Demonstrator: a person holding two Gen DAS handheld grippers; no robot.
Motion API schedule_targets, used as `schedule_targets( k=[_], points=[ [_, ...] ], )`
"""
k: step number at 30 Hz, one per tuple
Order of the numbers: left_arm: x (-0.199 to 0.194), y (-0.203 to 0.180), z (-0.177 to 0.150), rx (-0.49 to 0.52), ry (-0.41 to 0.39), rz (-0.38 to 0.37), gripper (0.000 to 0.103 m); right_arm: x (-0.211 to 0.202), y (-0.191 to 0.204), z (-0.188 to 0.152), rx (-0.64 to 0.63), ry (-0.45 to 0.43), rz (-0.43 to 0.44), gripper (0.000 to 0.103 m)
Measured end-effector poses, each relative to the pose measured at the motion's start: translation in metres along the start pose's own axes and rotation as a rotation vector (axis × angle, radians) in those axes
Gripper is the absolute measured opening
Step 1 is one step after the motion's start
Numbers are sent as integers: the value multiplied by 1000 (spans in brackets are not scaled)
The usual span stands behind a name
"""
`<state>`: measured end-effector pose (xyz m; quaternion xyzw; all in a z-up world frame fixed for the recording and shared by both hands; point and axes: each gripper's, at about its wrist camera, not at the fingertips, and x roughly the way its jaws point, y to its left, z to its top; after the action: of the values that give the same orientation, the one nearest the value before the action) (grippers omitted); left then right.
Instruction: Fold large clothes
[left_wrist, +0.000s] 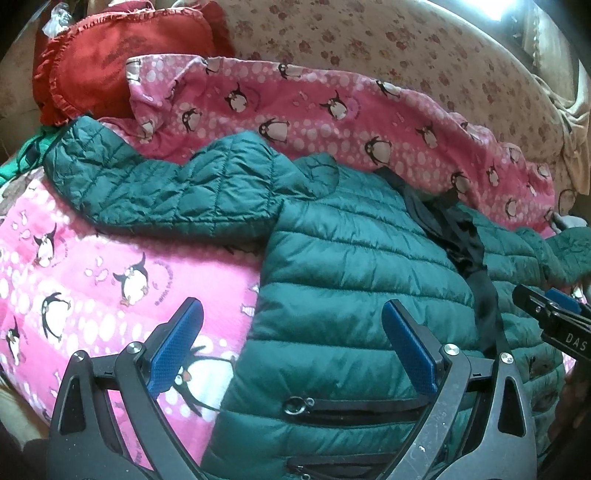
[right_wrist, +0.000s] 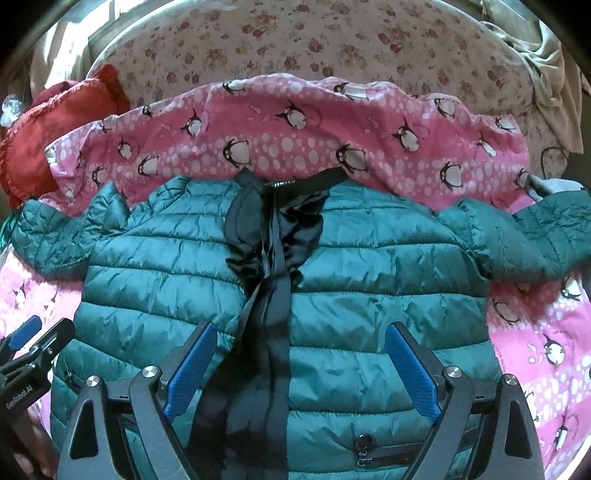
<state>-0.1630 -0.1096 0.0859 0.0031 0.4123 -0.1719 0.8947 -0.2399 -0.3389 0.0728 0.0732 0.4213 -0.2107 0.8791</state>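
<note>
One garment: green quilted puffer jacket (right_wrist: 369, 295), laid front-up and spread flat on the pink penguin blanket (left_wrist: 110, 266), hem at the blanket's near edge, collar toward its far edge, sleeves out to both sides.
Handling: judged light, soft and springy; the shiny shell looks slippery, so a shallow pinch may slide off. Padding will likely puff back after a fold.
Where to grip: sleeve cuff or hem corner, where fabric is thin enough to pinch through; left sleeve (left_wrist: 159, 192) lies bent across the blanket.
Surface: stitched horizontal baffles on the body, diamond quilting on the sleeves; black zipper placket (right_wrist: 266, 314) down the centre, dark lining bunched at the collar.
Pockets: zip pulls near the hem.
Left gripper (left_wrist: 291, 350): jaws wide apart, holding nothing, over the hem's left corner.
Right gripper (right_wrist: 299, 369): jaws wide apart, empty, over the placket.
Beyond: red frilled cushion (left_wrist: 110, 62) at the far left corner; floral sheet (right_wrist: 332, 44) behind.
</note>
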Motion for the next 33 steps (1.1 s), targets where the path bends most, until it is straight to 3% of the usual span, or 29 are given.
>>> schedule_targets(
  k=[12,33],
  points=[
    [-4,14,25,-5,-47,71,98,7,1,11,94,0,76,91],
    [18,53,53,-71,-60,155,98,43,22,37,100,18,113,91]
  ],
)
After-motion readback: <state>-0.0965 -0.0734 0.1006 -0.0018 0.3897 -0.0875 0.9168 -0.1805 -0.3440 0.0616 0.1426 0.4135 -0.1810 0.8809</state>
